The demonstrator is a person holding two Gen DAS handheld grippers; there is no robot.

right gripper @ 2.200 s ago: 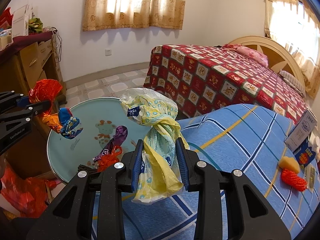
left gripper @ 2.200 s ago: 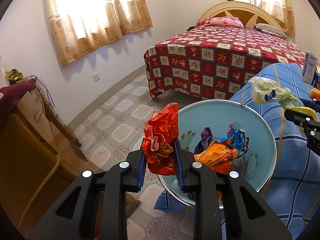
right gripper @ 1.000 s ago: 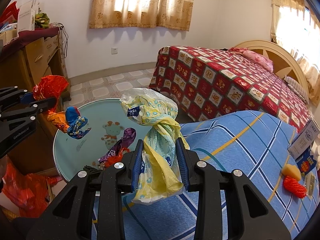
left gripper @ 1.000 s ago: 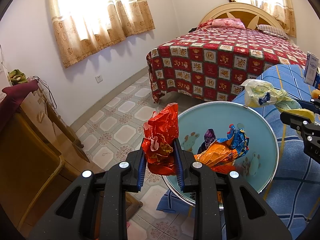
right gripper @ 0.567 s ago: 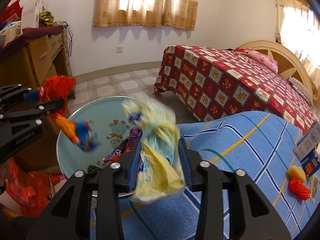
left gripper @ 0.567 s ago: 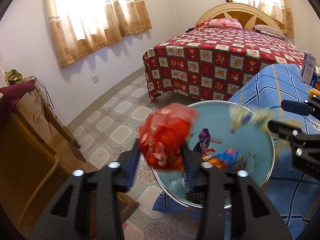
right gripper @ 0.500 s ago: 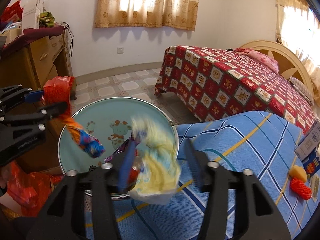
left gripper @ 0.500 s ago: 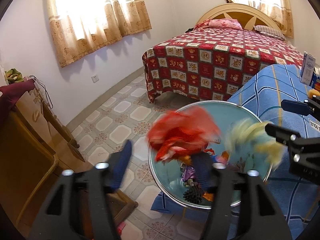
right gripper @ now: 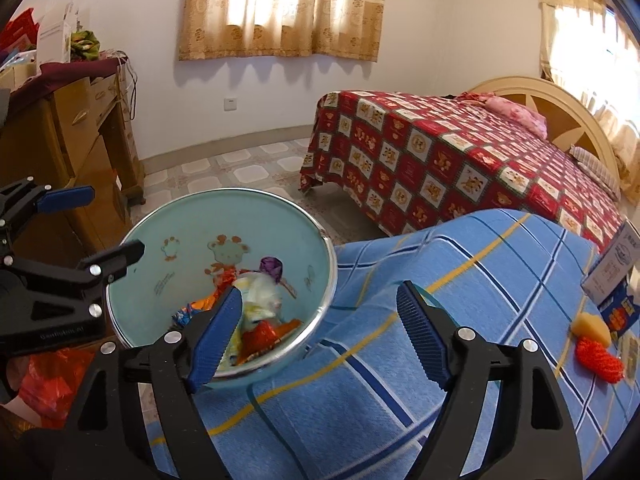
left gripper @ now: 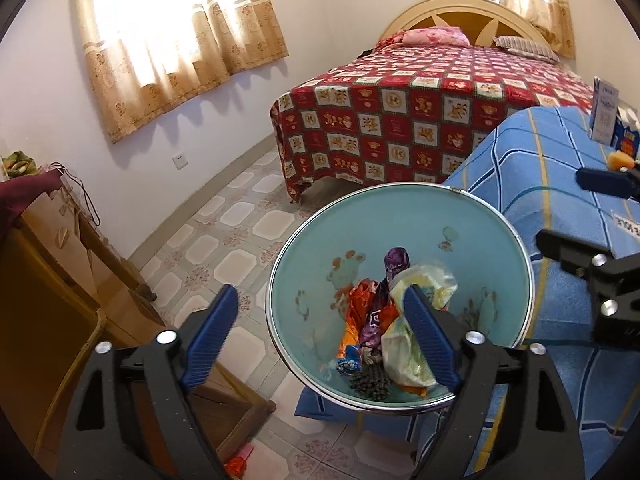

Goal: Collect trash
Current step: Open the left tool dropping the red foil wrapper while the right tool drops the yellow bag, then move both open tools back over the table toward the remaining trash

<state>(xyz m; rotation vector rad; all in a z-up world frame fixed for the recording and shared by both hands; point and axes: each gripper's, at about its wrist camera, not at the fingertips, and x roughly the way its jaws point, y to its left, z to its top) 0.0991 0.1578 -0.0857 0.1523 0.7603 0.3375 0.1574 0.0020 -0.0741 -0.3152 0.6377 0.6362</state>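
A teal basin (left gripper: 404,216) with a metal rim stands at the edge of the blue-striped cloth. Inside lie a red-orange foil wrapper (left gripper: 354,300), a purple wrapper (left gripper: 394,260) and a yellow-white plastic bag (left gripper: 426,280); the bag (right gripper: 260,288) and red wrapper (right gripper: 262,334) also show in the right wrist view. My left gripper (left gripper: 320,300) hangs over the basin's near-left rim, jaws opening, nothing between them. My right gripper (right gripper: 320,296) hangs over the basin's (right gripper: 192,232) right rim and the cloth, jaws opening and empty too.
A bed with a red patterned cover (left gripper: 420,112) stands behind the basin. A wooden dresser (left gripper: 48,280) is at the left, with tiled floor (left gripper: 224,248) between. On the blue cloth (right gripper: 460,272) lie a box (right gripper: 616,264), a yellow piece (right gripper: 592,326) and a red mesh ball (right gripper: 600,360).
Both grippers went from shut to wide open. The red foil wrapper dropped from the left one and the yellow-white bag from the right one; both now lie in the basin.
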